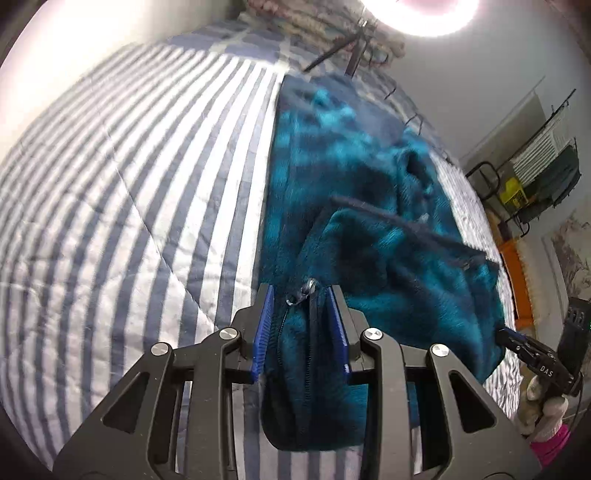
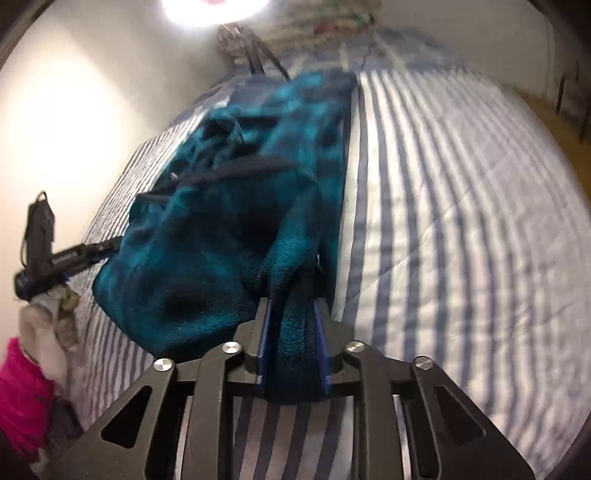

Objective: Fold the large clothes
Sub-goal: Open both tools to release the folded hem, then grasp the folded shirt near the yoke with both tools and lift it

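Observation:
A teal fleece jacket (image 1: pixel 332 155) with a dark zipper and dark drawstrings lies lengthwise on the striped bedcover (image 1: pixel 129 184). Its near end is lifted in folds. My left gripper (image 1: pixel 301 295) is shut on the jacket's zipper edge, with fleece bunched between the blue pads (image 1: pixel 263 332). My right gripper (image 2: pixel 291 306) is shut on another thick fold of the jacket (image 2: pixel 221 229) at its near end. Each gripper also shows in the other's view: the right gripper (image 1: pixel 517 339) at the jacket's right edge, the left gripper (image 2: pixel 92 251) at its left edge.
A gloved hand (image 2: pixel 48 332) with a pink sleeve (image 2: pixel 18 387) holds the left gripper. A bright lamp (image 1: pixel 424 14) glares above the bed's far end, beside thin black tripod legs (image 1: pixel 354 55) and a patterned blanket (image 1: pixel 317 22). A wire rack (image 1: pixel 535 166) stands beyond the bed.

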`<control>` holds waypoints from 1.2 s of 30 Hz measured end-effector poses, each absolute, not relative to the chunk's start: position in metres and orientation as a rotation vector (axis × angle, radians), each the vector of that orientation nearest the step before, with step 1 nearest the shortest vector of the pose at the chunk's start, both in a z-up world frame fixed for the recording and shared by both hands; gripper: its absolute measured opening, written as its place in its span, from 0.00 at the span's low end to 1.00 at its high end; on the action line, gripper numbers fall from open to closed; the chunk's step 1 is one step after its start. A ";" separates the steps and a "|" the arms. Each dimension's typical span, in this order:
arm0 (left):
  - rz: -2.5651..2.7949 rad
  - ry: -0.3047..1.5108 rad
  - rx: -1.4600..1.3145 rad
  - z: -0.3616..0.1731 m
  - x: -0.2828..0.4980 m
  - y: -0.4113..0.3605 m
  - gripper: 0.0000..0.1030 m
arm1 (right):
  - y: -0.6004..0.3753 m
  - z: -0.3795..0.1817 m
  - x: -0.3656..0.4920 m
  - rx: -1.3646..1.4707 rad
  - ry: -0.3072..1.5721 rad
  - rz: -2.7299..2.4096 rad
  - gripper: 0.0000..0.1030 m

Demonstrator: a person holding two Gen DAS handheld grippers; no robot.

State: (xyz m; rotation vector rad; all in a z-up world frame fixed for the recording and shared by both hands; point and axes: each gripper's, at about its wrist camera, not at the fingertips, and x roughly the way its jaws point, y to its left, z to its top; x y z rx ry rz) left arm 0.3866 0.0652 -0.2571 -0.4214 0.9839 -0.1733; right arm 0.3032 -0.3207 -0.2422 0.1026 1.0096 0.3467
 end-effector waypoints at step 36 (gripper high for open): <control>-0.207 1.035 -0.648 -0.271 0.660 0.116 0.59 | -0.340 -0.237 0.574 0.211 0.929 0.252 0.47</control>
